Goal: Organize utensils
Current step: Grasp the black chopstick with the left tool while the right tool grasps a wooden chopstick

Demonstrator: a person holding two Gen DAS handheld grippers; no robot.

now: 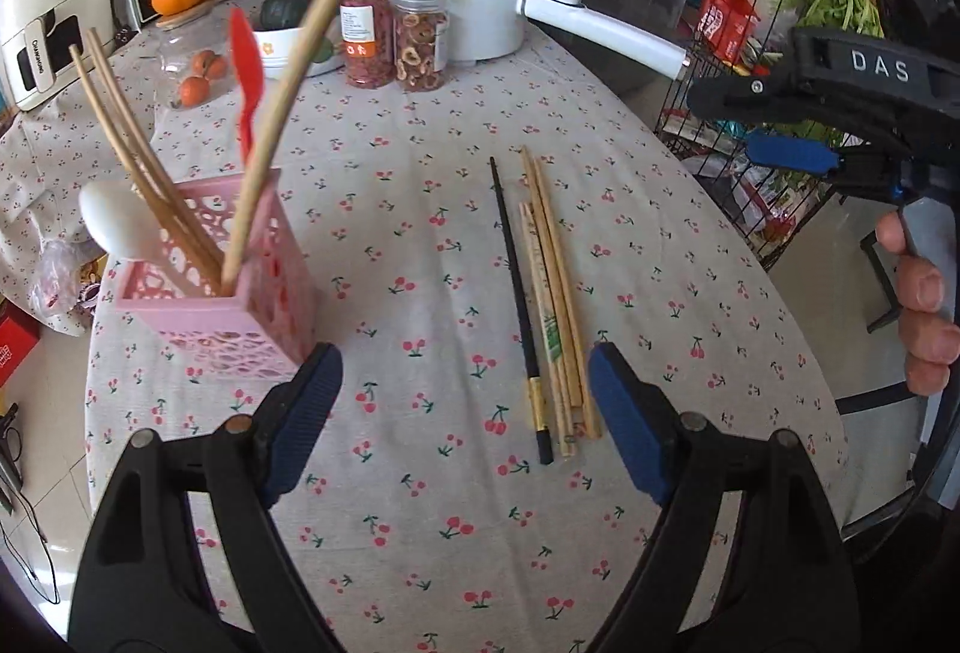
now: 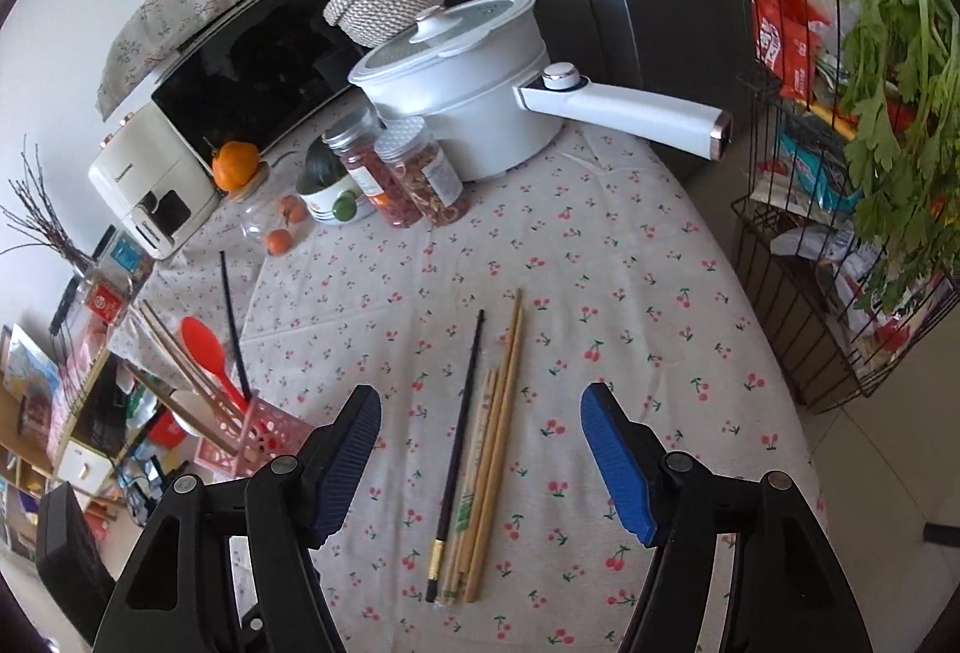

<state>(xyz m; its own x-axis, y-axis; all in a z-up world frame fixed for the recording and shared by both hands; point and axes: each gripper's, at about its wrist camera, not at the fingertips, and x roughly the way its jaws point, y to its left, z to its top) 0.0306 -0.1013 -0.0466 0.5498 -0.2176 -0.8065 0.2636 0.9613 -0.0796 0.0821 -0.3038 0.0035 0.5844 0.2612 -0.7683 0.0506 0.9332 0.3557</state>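
Both pairs of my fingers are standing apart, empty. Loose wooden and black chopsticks [image 2: 480, 449] are lying lower centre on the cherry-print bench [image 2: 630, 293]; pink perforated plastic holder [image 1: 240, 293] sits lower left. Judged next: right gripper [image 2: 480, 464] is lining up to clamp one.

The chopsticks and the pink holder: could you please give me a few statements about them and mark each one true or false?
1. The loose chopsticks lie flat on the cherry-print tablecloth. True.
2. The pink holder is empty. False: it holds wooden sticks, a red spatula and a white spoon.
3. One loose chopstick is black. True.
4. The right tongs grip a chopstick. False: their jaws stand open above the chopsticks, holding nothing.
5. The white pot has no lid. False: a lid sits on it.
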